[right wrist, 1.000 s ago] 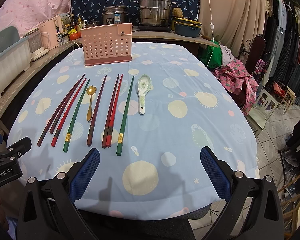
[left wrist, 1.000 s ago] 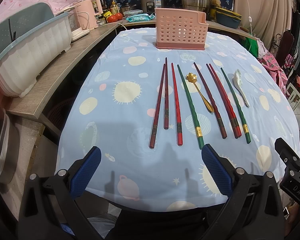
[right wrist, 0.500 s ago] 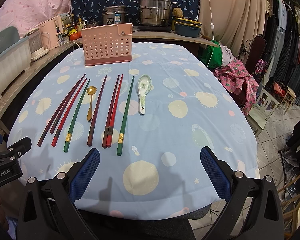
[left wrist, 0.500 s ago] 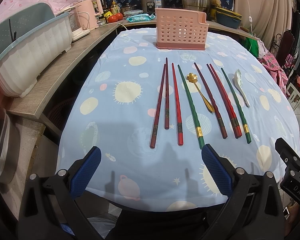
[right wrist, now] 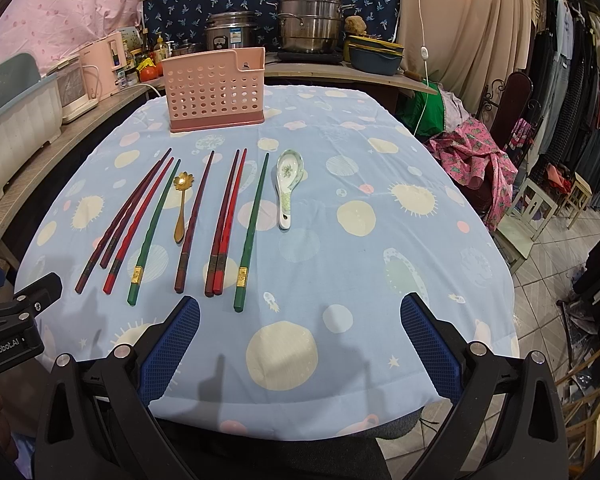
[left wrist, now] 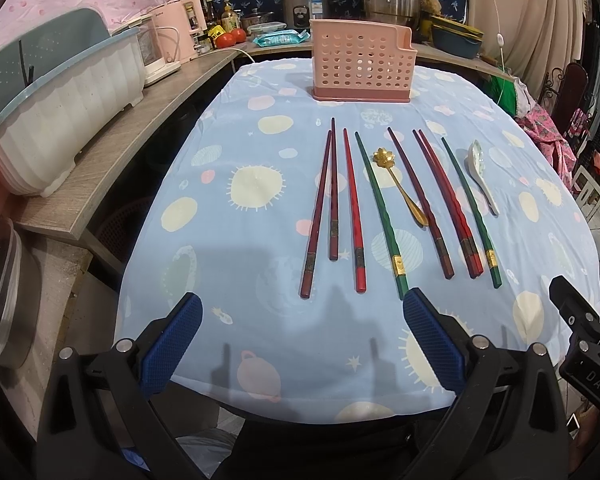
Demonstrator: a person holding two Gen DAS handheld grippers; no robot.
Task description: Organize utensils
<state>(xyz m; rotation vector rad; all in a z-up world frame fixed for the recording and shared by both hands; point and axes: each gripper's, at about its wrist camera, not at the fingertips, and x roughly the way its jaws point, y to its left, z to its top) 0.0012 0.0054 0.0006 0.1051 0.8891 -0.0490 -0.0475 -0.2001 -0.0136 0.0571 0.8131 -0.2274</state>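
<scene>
Several red, maroon and green chopsticks (left wrist: 352, 208) (right wrist: 228, 220) lie side by side on the blue patterned tablecloth. A gold flower-headed spoon (left wrist: 400, 184) (right wrist: 181, 204) lies among them. A white ceramic spoon (left wrist: 482, 172) (right wrist: 287, 184) lies at the right end of the row. A pink perforated utensil holder (left wrist: 362, 66) (right wrist: 216, 88) stands upright behind them. My left gripper (left wrist: 302, 320) is open and empty at the near table edge, below the left chopsticks. My right gripper (right wrist: 300, 324) is open and empty, below the rightmost green chopstick.
A wooden counter (left wrist: 100, 156) runs along the left with a white dish rack (left wrist: 56, 112) and a pink appliance (left wrist: 182, 28). Pots (right wrist: 310, 24) and a rice cooker (right wrist: 228, 34) stand behind the table. Chairs and clothes (right wrist: 520, 184) are on the right.
</scene>
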